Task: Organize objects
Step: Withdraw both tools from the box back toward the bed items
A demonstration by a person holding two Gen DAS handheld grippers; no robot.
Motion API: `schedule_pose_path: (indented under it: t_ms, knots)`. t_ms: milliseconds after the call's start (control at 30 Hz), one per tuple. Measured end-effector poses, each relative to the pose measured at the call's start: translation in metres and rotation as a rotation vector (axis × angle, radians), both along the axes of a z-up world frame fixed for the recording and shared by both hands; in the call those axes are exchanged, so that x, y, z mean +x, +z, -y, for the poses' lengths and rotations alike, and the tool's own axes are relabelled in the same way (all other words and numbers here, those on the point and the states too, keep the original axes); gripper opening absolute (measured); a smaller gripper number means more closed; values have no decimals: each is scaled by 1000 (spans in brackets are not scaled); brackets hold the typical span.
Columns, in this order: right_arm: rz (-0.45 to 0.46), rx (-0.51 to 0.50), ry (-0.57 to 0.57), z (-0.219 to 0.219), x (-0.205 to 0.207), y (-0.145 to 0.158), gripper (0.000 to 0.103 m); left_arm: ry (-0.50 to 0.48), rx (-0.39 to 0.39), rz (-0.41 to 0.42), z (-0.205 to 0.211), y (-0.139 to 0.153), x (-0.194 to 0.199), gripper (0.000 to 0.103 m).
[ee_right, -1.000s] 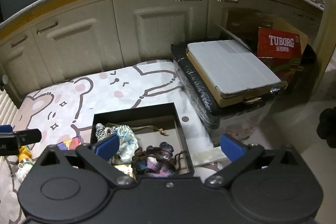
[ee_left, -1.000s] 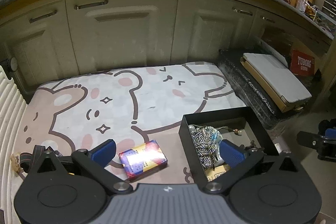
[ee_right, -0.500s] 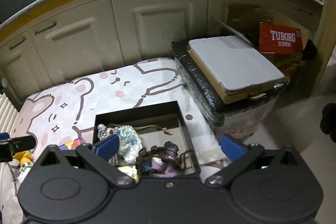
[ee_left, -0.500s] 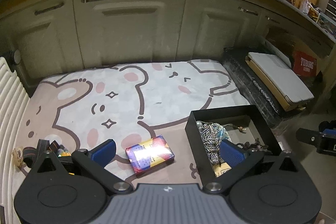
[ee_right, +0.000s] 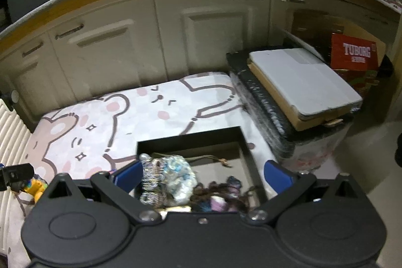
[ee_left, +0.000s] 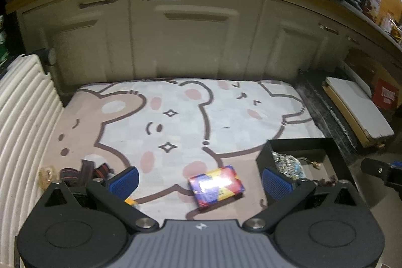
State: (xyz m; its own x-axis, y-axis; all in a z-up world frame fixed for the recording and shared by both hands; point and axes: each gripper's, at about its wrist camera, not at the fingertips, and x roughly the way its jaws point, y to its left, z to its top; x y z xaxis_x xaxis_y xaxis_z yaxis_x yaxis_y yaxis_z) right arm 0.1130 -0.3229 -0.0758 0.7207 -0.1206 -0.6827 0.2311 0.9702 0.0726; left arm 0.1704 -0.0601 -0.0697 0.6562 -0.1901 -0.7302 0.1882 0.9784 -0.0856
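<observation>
On the bear mat [ee_left: 176,117] my left gripper [ee_left: 201,181] was spread wide and held nothing; the colourful box [ee_left: 216,186] lay flat between its fingers, just left of the black tray [ee_left: 296,142]. My right gripper [ee_right: 203,173] was also wide and empty, above the tray [ee_right: 191,136], where a woven pouch [ee_right: 165,180] and dark cords [ee_right: 221,195] lay.

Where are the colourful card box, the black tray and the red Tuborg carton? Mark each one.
colourful card box [ee_left: 216,185]: left wrist view, glossy top face.
black tray [ee_right: 188,136]: right wrist view, far rim.
red Tuborg carton [ee_right: 355,54]: right wrist view, printed front.
</observation>
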Motion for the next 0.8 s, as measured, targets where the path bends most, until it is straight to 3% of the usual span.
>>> schedule_pose_path:
  t_ms: [800]
  knots:
    - [40, -26, 250, -122, 46, -6, 103, 242, -19, 46, -123, 5, 0, 103]
